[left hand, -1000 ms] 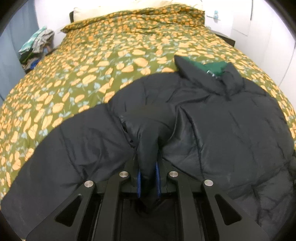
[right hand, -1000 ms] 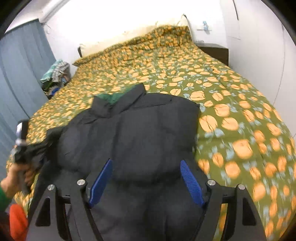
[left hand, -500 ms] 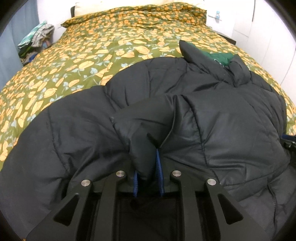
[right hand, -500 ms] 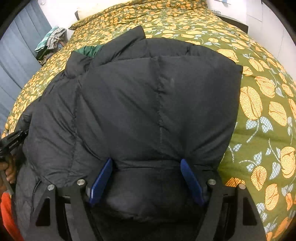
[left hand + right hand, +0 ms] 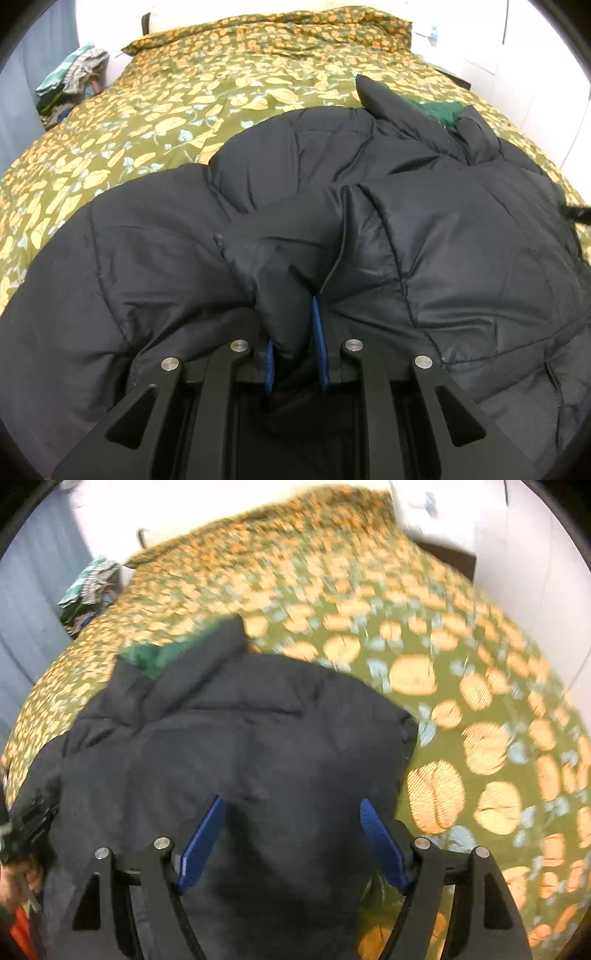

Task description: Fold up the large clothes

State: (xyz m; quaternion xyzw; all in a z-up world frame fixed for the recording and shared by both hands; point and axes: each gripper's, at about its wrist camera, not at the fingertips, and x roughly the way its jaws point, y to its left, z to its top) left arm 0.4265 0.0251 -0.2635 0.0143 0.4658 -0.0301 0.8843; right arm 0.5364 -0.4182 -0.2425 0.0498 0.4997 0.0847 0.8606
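A large black puffer jacket (image 5: pixel 424 229) with a green lining lies spread on a bed. My left gripper (image 5: pixel 295 325) is shut on a fold of the jacket's sleeve, which bunches up between the blue pads (image 5: pixel 318 332). In the right wrist view the jacket (image 5: pixel 240 746) fills the lower middle, its collar (image 5: pixel 177 653) pointing away. My right gripper (image 5: pixel 291 812) is open and empty, its blue pads (image 5: pixel 201 838) wide apart just above the jacket's body. The left gripper shows small at that view's left edge (image 5: pixel 26 823).
The bed has an olive cover with orange flowers (image 5: pixel 184 110), running far beyond the jacket. A pile of clothes (image 5: pixel 70 81) sits at the far left by a grey curtain. White walls and a dark nightstand (image 5: pixel 450 557) stand at the right.
My left gripper has carried the sleeve fold inward over the jacket. My right gripper dropped close to the jacket, then lifted and tilted back up, staying open.
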